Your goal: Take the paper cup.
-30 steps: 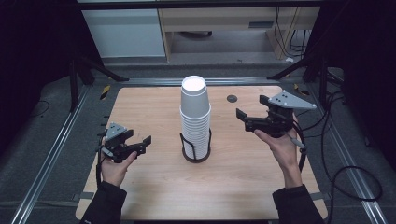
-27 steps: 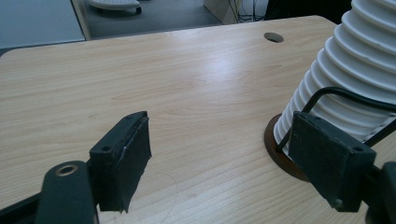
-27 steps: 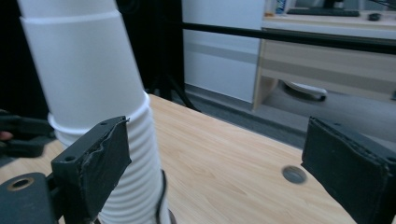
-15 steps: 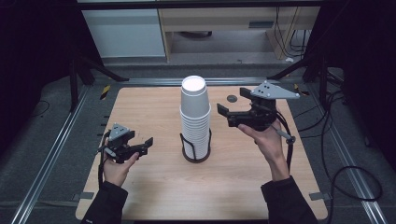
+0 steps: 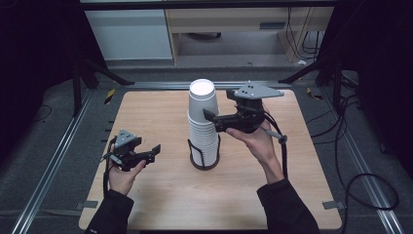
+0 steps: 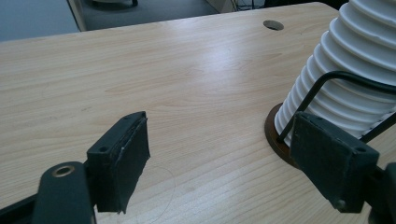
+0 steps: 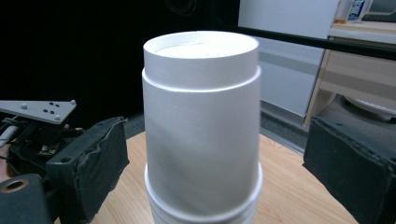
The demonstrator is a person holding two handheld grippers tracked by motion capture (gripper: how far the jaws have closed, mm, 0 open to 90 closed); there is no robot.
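From the high view, a tall stack of white cups [image 5: 203, 122] stands upside down in a dark wire holder [image 5: 204, 155] near the middle of the wooden surface [image 5: 160, 200]. The right hand-held gripper [image 5: 208, 116] is raised to the upper part of the stack, coming at it from the stack's right; its jaws are spread, and one jaw tip lies against or just in front of the top cups, though the angle is too flat to say whether it touches. The person's right hand [image 5: 260, 141] carries it from below, with the grey three-cornered plate [image 5: 257, 91] on top. The left hand-held gripper [image 5: 155, 150] sits low over the surface, left of the stack and apart from it, jaws pointing toward the holder. A small dark hole [image 5: 242, 103] in the surface lies behind the stack, partly hidden by the right gripper.

In the left gripper view, its two black jaws stand wide apart with bare wood between them. The ribbed lower cups [image 6: 345, 79] and the holder's round base [image 6: 275, 140] show beside the right-hand jaw, with a wire hoop [image 6: 327, 79] around the cups.

In the right gripper view, the topmost cup [image 7: 201, 121] stands between the two widely parted jaws, with a gap on each side. The left hand-held gripper [image 7: 32, 126] shows beyond the stack.
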